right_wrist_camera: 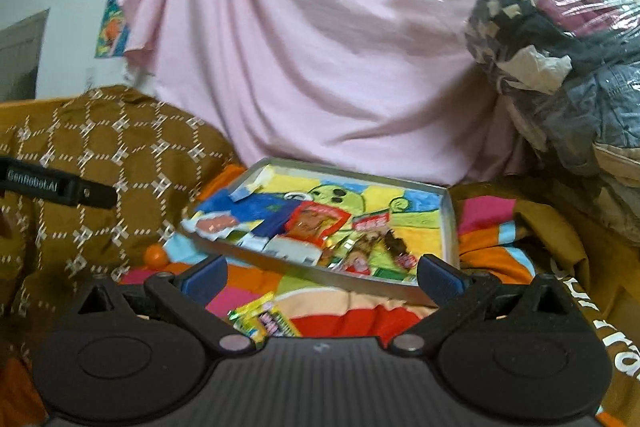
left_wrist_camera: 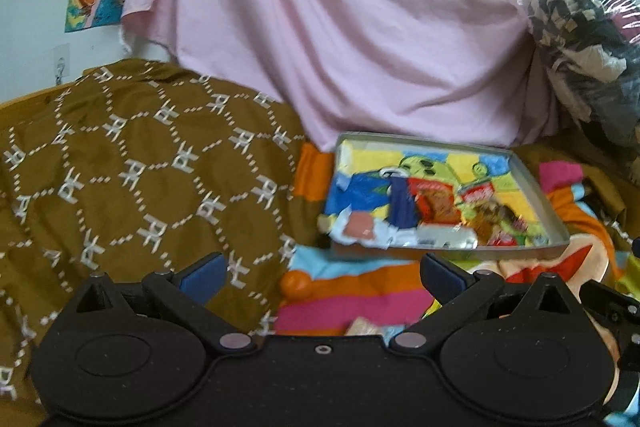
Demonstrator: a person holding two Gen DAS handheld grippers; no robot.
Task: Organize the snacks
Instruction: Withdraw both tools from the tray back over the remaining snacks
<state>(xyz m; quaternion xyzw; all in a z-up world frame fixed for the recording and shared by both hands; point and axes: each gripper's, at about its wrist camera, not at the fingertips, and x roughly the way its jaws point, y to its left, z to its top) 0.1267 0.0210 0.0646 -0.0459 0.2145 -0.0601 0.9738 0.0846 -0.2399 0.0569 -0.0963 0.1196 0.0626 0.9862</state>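
Observation:
A shallow grey tray [left_wrist_camera: 550,209] [right_wrist_camera: 449,215] with a bright cartoon lining rests on a colourful striped blanket and holds several snack packets, among them a red one [left_wrist_camera: 434,201] [right_wrist_camera: 316,221] and a blue one [left_wrist_camera: 362,193]. My left gripper [left_wrist_camera: 324,273] hovers open just short of the tray's near left corner, nothing between its blue-padded fingers. My right gripper [right_wrist_camera: 320,273] is also open, in front of the tray's near rim. A yellow-green snack packet [right_wrist_camera: 266,321] lies loose on the blanket under it. A pale packet [left_wrist_camera: 366,327] peeks out below the left gripper.
A brown patterned cloth [left_wrist_camera: 132,163] [right_wrist_camera: 100,163] is heaped to the left. A pink sheet [left_wrist_camera: 320,27] hangs behind the tray. A clear plastic bag of clothes [right_wrist_camera: 568,59] bulges at the right. A small orange ball [left_wrist_camera: 298,285] [right_wrist_camera: 156,255] lies on the blanket. The left gripper's body [right_wrist_camera: 60,185] juts in at left.

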